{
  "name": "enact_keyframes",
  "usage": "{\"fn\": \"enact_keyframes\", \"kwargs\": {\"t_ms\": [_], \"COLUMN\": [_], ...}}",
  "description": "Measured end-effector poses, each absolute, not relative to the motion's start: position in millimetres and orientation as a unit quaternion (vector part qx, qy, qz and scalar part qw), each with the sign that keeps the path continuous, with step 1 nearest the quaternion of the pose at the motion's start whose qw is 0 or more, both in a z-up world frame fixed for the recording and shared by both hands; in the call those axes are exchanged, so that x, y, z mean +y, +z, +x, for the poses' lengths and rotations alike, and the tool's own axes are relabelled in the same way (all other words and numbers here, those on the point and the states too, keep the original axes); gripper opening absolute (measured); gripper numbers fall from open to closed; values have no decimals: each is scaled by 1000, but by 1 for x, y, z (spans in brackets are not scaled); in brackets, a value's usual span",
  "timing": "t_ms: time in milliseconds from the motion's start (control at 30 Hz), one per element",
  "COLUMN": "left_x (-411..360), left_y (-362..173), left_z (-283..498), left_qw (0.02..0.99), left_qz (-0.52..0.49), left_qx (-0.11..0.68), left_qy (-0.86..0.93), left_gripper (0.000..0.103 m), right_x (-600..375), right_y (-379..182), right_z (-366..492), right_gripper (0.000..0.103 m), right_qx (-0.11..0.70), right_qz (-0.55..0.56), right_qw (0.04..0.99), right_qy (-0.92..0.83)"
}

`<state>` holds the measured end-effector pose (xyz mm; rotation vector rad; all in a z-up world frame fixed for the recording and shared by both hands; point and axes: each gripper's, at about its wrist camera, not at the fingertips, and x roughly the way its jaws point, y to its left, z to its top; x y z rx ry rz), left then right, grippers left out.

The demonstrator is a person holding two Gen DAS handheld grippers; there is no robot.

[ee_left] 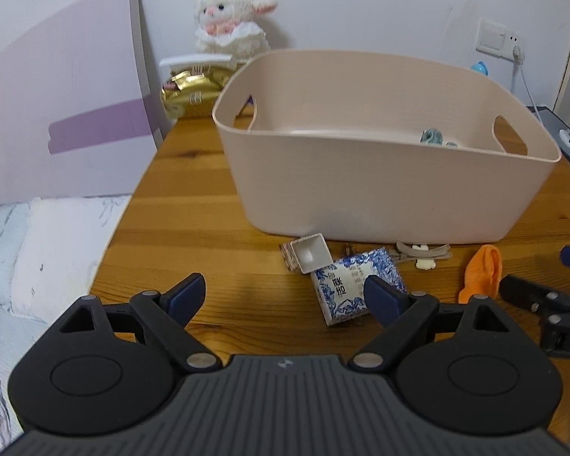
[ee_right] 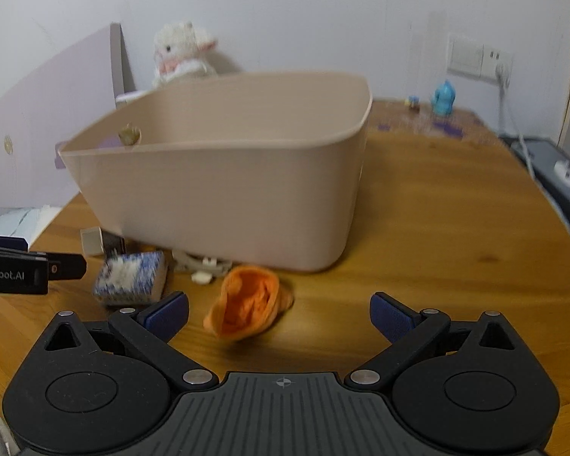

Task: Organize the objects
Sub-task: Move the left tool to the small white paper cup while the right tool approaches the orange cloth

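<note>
Two hand-held grippers: left hand-held gripper (ee_left: 283,294) and right hand-held gripper (ee_right: 279,311) both spread wide, holding nothing.
Bin: pink bin (ee_left: 361,174) sat on the bench (ee_left: 193,205) at 12 o'clock.
Blue box: blue-and-white box (ee_left: 351,285) lay by the left one's right finger.
Sock: orange sock (ee_right: 247,306) lay at 11 o'clock between the right one's fingers.

The left gripper (ee_left: 285,296) has a matte black frame with a grey ribbed central plate carrying a small crosshair mark at 12 o'clock. Round black discs sit at 9 and 3 o'clock, each under a triangular cut-out. Silver rivets pin the black linkage arms, and the fingers (ee_left: 188,292) wear dark blue ribbed pads. The right gripper (ee_right: 279,313) looks identical; white lettering "Robot.AI" marks the left gripper's side.
</note>
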<state>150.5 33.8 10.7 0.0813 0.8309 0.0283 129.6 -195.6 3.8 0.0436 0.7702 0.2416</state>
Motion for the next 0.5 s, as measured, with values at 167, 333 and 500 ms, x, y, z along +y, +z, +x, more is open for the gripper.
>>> {"fn": "enact_keyframes", "kwargs": {"t_ms": [167, 333, 500], "left_x": [36, 39, 42], "left_y": [-2, -8, -12], "left_z": [165, 180, 194], "left_qw": [910, 910, 910], "left_qz": [28, 1, -9], "left_qx": [414, 413, 413], "left_qy": [13, 13, 18], "left_gripper": [91, 91, 88], "right_x": [-189, -184, -175], "right_y": [-12, -21, -23], "right_z": [140, 149, 153], "right_gripper": [103, 101, 84], "right_qx": [395, 401, 395], "right_qz": [24, 20, -8], "right_qw": [911, 908, 911], "right_qy": [119, 121, 121]}}
